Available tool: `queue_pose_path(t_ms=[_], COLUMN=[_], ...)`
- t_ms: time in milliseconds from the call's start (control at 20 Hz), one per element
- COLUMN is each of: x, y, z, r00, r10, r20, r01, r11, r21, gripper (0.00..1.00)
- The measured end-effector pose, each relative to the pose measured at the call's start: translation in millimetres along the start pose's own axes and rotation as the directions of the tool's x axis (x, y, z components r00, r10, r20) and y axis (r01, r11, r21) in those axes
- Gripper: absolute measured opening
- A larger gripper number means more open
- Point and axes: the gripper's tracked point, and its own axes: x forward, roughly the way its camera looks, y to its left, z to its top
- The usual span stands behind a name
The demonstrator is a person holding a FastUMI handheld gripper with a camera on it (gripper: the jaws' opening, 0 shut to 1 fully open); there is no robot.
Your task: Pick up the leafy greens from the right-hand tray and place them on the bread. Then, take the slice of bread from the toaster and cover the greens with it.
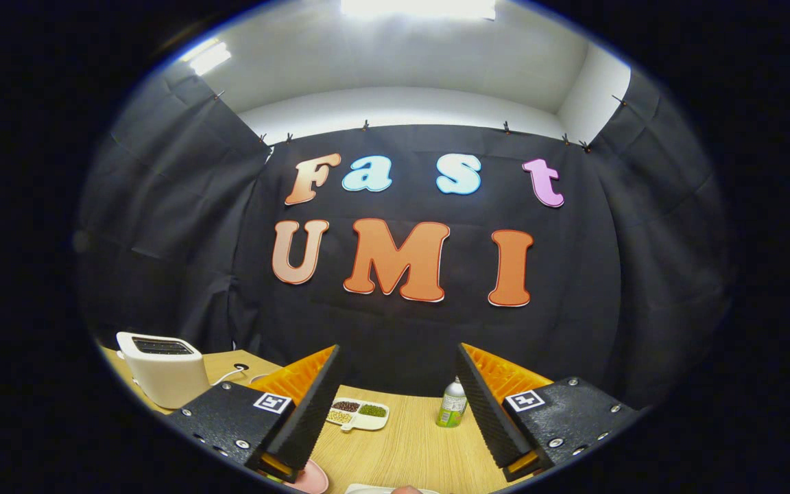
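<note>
With the gripper held wide apart and empty above the wooden table, the toaster at ten o'clock could be knocked if swung toward carelessly, its bread hidden, and the greens cannot be made out.

white toaster upright, far left

The gripper points level and forward. Its 2 fingers stand wide apart, holding nothing.
</note>
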Motion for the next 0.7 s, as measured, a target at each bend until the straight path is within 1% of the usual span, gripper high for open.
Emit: queue_pose_path(t_ms=[700], x=[11.4], y=[8.0], z=[-7.9], r00=[1.000], r10=[0.011], r20=[-0.021], r01=[-0.011], r11=[1.000], r21=[0.020], gripper=[0.98])
